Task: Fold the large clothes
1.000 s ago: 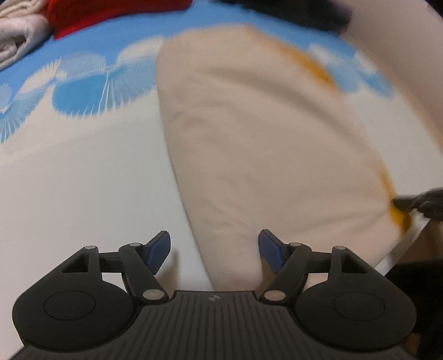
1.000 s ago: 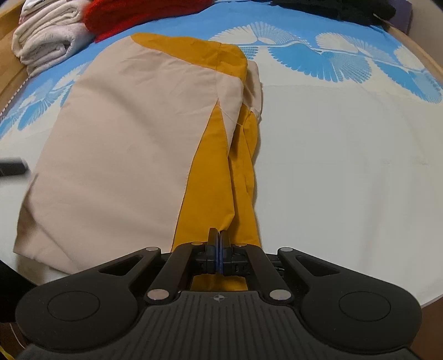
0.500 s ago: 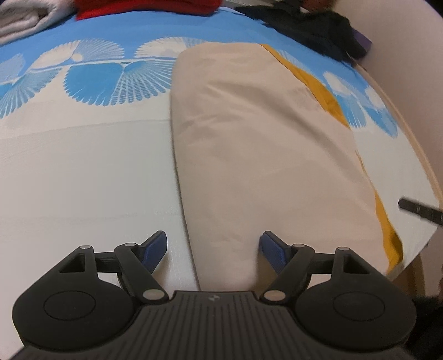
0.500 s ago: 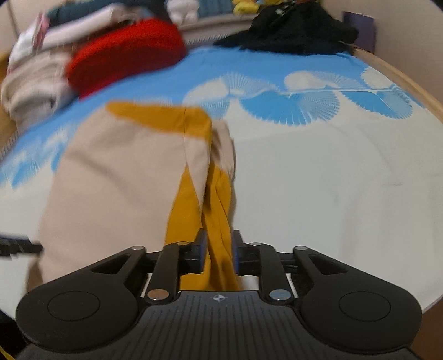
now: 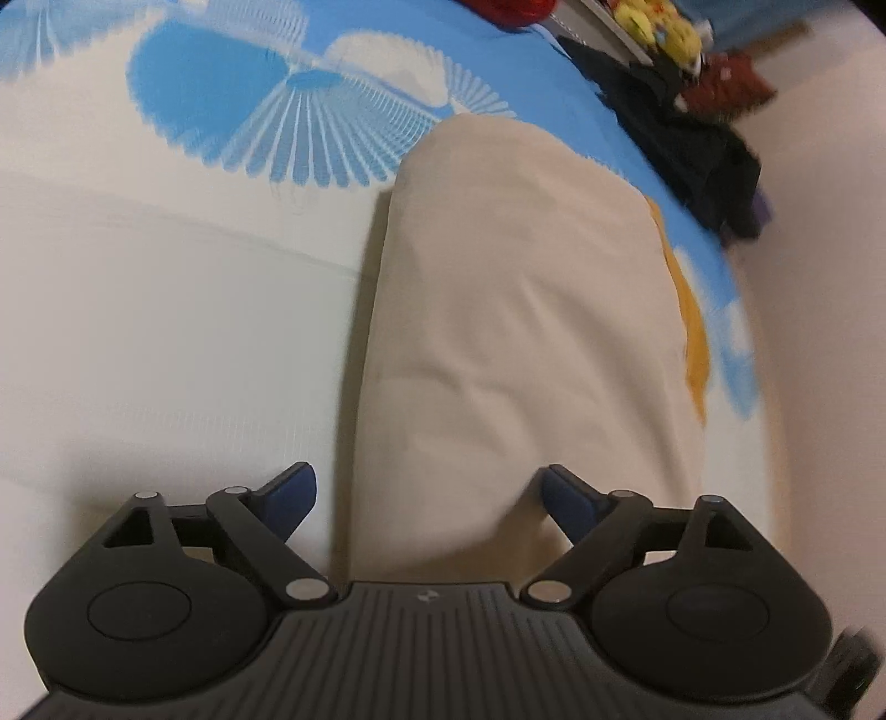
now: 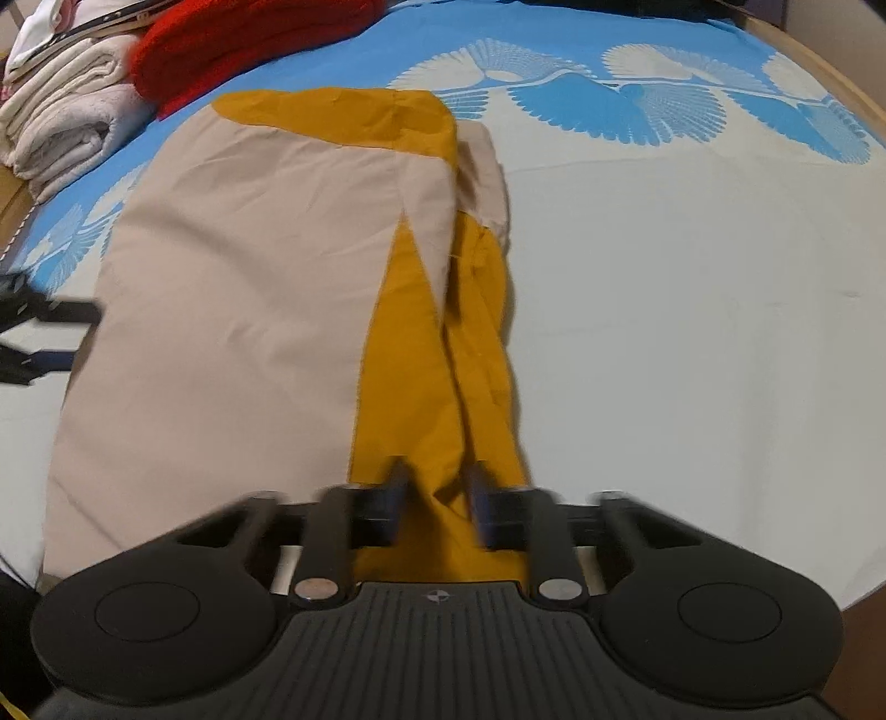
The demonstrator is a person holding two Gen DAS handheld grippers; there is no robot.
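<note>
Beige-and-mustard garment (image 6: 232, 310) on bedsheet (image 6: 692, 332), red knit (image 6: 249, 44), towels (image 6: 61, 127) behind

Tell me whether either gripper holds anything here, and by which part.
Nothing is held. The right gripper is open, its jaws either side of the garment's mustard strip without clamping it. The left gripper is wide open over the beige near edge.

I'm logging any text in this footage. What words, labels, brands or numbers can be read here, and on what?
None can be read.
left gripper: only a small round emblem on its body, no letters.
right gripper: the same emblem, no letters.
beige and mustard garment: no label shows.
blue patterned sheet: fan pattern only.
</note>
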